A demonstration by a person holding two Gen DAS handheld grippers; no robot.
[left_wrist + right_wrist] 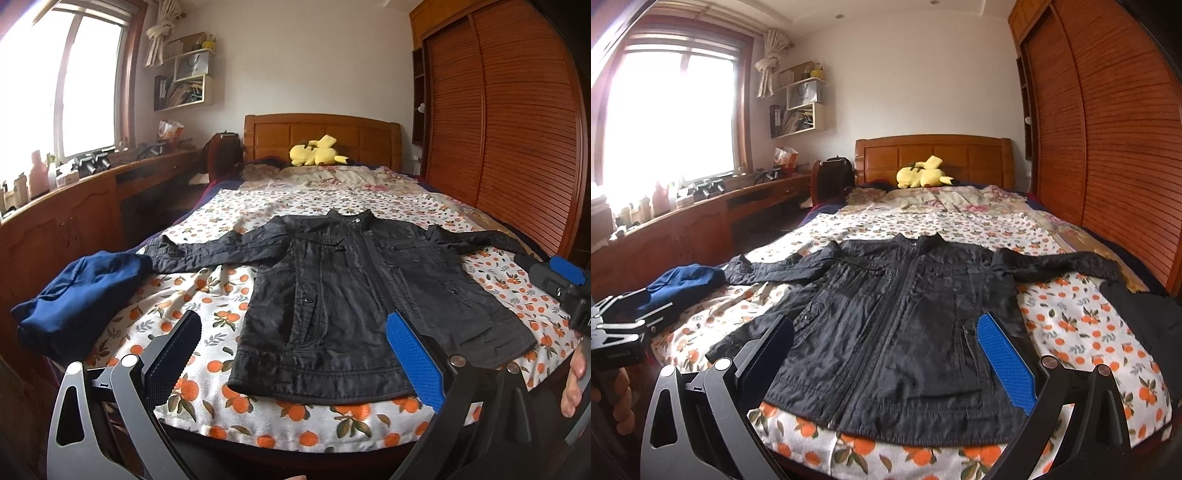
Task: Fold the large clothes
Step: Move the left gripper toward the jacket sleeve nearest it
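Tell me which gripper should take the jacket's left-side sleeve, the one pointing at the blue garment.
Left. The left gripper hangs open over that side's hem, nearer that sleeve; the right gripper faces the jacket's other half.

Site I'm working in: a home bedroom. Evidence: wooden bed (321,133) with panelled headboard, orange-print bedspread (1071,332), yellow plush toy (316,151) by the pillows. Louvred wooden wardrobe (1108,129) along one wall. Opposite side, a long wooden desk counter (74,199) under a bright window (672,118), cluttered with bottles; wall shelves (188,81) holding books and a bag.
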